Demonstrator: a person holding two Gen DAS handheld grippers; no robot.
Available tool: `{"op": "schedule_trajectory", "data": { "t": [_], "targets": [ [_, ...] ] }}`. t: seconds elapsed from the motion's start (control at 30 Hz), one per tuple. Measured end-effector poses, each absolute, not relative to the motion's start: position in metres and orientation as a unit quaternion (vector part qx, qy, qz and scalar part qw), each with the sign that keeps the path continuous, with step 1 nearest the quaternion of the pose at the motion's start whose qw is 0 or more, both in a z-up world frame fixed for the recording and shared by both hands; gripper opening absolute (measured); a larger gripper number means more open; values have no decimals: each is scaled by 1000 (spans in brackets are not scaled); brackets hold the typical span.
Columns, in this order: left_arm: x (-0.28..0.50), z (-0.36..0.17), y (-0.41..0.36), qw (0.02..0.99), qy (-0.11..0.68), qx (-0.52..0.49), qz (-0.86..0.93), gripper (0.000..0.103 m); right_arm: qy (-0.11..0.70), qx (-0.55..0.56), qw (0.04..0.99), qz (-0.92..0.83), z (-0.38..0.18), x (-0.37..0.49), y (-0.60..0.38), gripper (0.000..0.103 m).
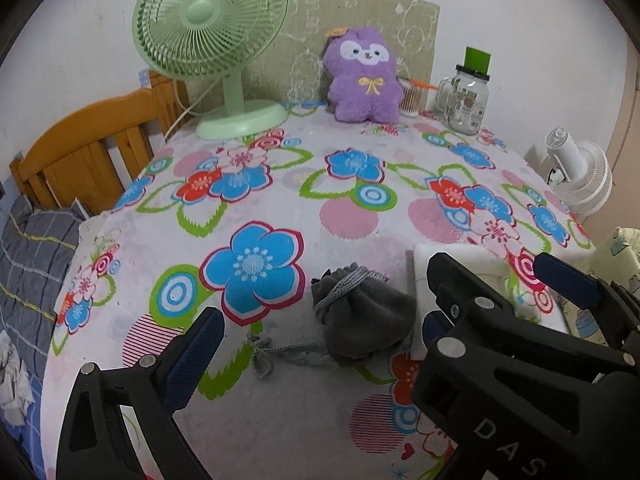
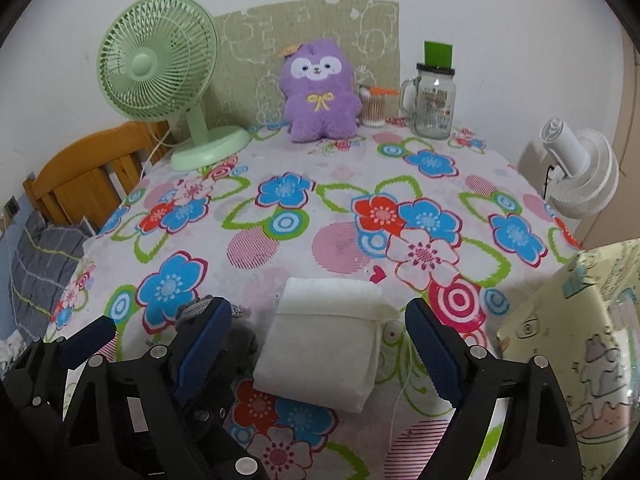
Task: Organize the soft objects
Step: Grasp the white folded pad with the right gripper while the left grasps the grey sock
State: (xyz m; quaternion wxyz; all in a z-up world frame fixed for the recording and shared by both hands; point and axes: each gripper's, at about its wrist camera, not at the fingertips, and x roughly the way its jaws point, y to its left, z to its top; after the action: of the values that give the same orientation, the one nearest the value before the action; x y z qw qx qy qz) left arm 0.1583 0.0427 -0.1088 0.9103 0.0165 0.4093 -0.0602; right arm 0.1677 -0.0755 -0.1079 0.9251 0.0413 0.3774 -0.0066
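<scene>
White and soft, the folded cloth pad (image 2: 324, 344) lies on the floral tablecloth (image 2: 340, 208) straight ahead of my right gripper (image 2: 316, 344), squarely between its two blue-padded fingers (image 2: 434, 354). Its long axis runs away from me, roughly in line with those fingers, so I judge they would close across the short width. My right gripper is spread wide and grips nothing; neither finger looks to be touching the pad yet.

Just left of the pad sits the grey drawstring pouch (image 1: 362, 320), slumped, its cord (image 1: 280, 354) trailing toward me across the cloth. That one lies in front of my left gripper (image 1: 320, 332), which is also spread wide with nothing in it; only its left pad is plainly visible, the other half hidden behind my right tool. So right is nearer the pad, left nearer the pouch.

Further out, the purple plush (image 2: 318, 92) stands upright against the back wall between the green fan (image 2: 160, 76) and the glass jar (image 2: 432, 100), well apart from both grippers.
</scene>
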Motion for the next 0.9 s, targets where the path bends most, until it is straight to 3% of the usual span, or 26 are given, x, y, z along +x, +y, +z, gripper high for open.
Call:
{"op": "schedule_trajectory", "data": {
  "t": [0.37, 0.43, 0.5, 0.67, 0.9],
  "targets": [
    [165, -123, 39, 901, 428, 29, -66, 99, 421, 47, 906, -8, -132, 184, -75, 72],
    [165, -124, 38, 900, 429, 31, -68, 99, 423, 42, 905, -8, -134, 185, -73, 65],
    [164, -124, 37, 900, 429, 37, -64, 99, 426, 36, 904, -11, -135, 185, -73, 50],
    [166, -125, 35, 899, 431, 39, -63, 99, 426, 34, 904, -16, -136, 186, -76, 30],
    [168, -123, 32, 902, 426, 45, -60, 99, 419, 42, 907, -14, -133, 184, -84, 18]
  ]
}}
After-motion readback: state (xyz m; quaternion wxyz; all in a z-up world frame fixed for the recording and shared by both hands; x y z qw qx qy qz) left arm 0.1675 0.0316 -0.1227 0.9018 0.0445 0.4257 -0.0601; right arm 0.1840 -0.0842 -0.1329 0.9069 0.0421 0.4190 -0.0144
